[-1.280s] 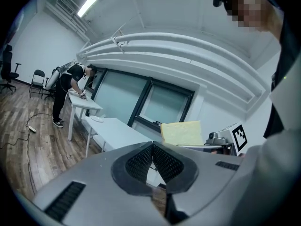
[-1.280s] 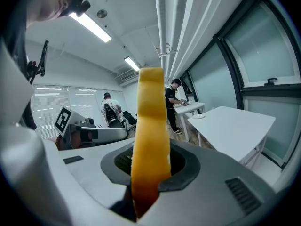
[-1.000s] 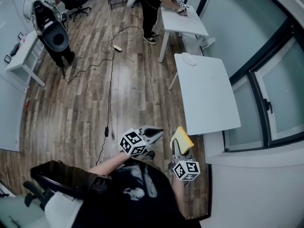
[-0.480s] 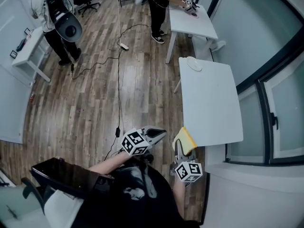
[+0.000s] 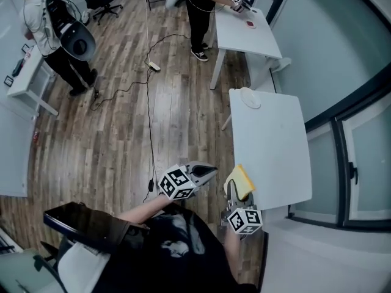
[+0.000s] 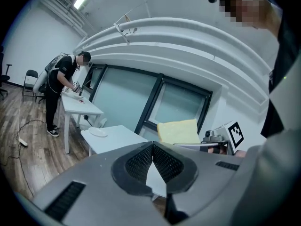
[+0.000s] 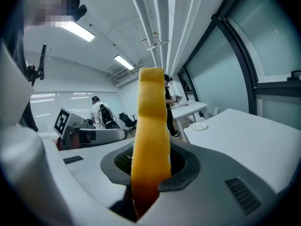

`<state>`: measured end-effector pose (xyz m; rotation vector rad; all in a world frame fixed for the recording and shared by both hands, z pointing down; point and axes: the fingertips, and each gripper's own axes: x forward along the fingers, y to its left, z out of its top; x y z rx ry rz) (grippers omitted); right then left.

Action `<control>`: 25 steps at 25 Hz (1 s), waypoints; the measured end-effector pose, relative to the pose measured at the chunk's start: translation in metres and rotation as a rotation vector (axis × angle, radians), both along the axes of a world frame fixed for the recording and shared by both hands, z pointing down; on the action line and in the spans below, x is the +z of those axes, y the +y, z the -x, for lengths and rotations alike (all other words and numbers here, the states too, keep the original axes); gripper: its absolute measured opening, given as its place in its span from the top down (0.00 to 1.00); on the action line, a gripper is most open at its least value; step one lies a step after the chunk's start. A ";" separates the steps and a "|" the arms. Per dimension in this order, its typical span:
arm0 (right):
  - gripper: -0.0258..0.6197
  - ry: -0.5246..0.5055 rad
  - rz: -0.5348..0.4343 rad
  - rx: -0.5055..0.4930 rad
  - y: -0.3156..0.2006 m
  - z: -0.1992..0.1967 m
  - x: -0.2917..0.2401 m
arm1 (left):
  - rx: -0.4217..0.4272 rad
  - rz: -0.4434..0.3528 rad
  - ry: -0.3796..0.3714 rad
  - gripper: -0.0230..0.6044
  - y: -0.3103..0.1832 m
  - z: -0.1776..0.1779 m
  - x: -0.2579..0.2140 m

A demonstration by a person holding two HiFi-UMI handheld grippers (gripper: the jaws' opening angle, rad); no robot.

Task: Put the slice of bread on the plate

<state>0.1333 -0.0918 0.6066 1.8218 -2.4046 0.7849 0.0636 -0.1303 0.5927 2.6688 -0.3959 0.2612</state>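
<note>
A yellowish slice of bread stands upright between the jaws of my right gripper, which is shut on it. In the right gripper view the slice shows edge-on and fills the middle. A small white plate lies at the far end of a long white table, well ahead of both grippers; the same plate is also small in the right gripper view. My left gripper is held beside the right one, shut and with nothing in it. Both hover over the floor near the table's near end.
A second white table stands farther off, with a person working at it. Another person with a backpack stands at the far left. A power cable runs along the wooden floor. A glass wall borders the table's right side.
Both grippers have moved forward together toward the long white table, which now lies closer. The bread stays held in the right gripper. The left gripper's jaws stay shut.
</note>
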 end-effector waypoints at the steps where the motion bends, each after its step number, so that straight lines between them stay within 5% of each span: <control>1: 0.81 0.002 0.001 0.003 -0.012 0.002 0.000 | 0.004 -0.002 0.004 0.96 -0.013 0.001 -0.001; 15: 0.81 -0.001 0.058 -0.031 -0.154 0.003 0.021 | -0.042 0.055 -0.007 0.96 -0.154 0.007 0.022; 25: 0.81 0.022 0.040 -0.068 -0.268 -0.065 0.028 | -0.031 0.064 0.010 0.96 -0.270 -0.060 0.026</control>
